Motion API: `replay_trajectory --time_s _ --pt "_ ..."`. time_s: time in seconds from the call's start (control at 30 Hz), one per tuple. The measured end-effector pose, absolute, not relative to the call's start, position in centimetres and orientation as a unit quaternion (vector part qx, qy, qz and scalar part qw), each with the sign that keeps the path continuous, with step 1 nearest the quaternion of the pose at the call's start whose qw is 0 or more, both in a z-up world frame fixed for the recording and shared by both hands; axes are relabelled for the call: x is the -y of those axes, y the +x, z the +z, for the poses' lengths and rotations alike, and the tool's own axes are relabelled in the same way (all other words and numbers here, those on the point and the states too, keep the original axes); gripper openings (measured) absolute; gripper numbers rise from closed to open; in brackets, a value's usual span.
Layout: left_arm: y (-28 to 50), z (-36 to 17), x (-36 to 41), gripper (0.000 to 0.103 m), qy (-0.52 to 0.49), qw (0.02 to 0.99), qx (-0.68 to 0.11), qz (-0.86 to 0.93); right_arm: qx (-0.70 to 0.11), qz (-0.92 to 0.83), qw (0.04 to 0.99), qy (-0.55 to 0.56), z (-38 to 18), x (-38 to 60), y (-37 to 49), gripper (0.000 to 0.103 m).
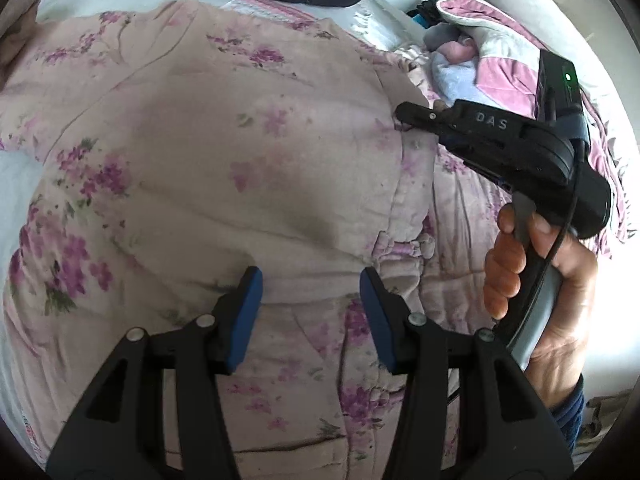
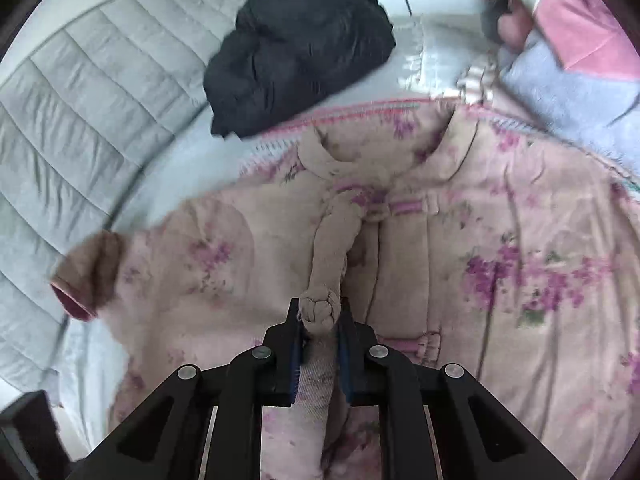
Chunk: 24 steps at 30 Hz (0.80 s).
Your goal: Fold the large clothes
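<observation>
A large pink pyjama top with purple flower print (image 1: 192,152) lies spread on the bed; it also fills the right wrist view (image 2: 500,248), collar at the far end. My left gripper (image 1: 310,280) is open and empty, hovering just over the garment's lower part. My right gripper (image 2: 320,312) is shut on a bunched fold of the garment's front edge (image 2: 320,308) and pulls it up into a ridge. In the left wrist view the right gripper (image 1: 404,114) pinches the garment's right edge, held by a hand (image 1: 532,280).
A dark folded garment (image 2: 300,48) lies beyond the collar on the grey quilted bedding (image 2: 80,100). A pink, white and blue blanket pile (image 2: 560,60) sits at the far right. A pink floral sheet (image 1: 472,208) lies under the garment.
</observation>
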<state>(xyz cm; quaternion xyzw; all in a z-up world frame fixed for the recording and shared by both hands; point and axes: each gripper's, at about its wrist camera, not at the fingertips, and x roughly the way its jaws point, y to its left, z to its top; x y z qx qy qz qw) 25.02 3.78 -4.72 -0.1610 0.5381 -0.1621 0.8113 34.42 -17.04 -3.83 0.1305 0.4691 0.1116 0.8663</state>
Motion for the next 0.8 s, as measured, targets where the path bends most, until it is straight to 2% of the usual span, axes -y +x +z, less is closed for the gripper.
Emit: replay_trajectory --time_s 0.07,0.17,0.23,0.37,0.5,0.63,0.73,0.8 --pt "24.9 -5.1 -3.6 0.052 -0.147 0.812 -0.542 -0.159 -0.501 0.086 0.856 0.095 -5.9 16.3 35.9 0.015" --pt "24.6 -5.9 -3.3 0.052 -0.13 0.807 -0.555 -0.158 -0.522 0.083 0.843 0.1 -8.6 17.0 36.4 0.018" --pt "24.6 -6.3 -3.0 0.052 -0.112 0.806 -0.56 -0.155 -0.516 0.101 0.839 0.142 -7.5 18.2 35.5 0.027" --pt "24.2 -6.3 -2.2 0.053 -0.087 0.811 -0.56 -0.149 -0.494 0.127 0.842 0.175 -3.6 21.9 31.1 0.027" --pt "23.5 -6.4 -0.6 0.059 -0.079 0.809 -0.558 -0.167 -0.484 0.133 0.857 0.117 -1.6 25.4 23.9 0.028" --pt "22.7 -7.4 2.0 0.06 -0.005 0.826 -0.548 -0.134 -0.463 0.07 0.854 0.226 -3.2 36.1 18.3 0.028" --pt "22.5 -7.1 2.8 0.06 0.02 0.832 -0.541 -0.122 -0.387 -0.037 0.855 0.344 -3.5 46.5 13.2 0.029" --pt "22.2 -5.9 2.2 0.06 -0.011 0.84 -0.527 -0.131 -0.324 -0.077 0.848 0.413 -3.0 52.0 9.9 0.031"
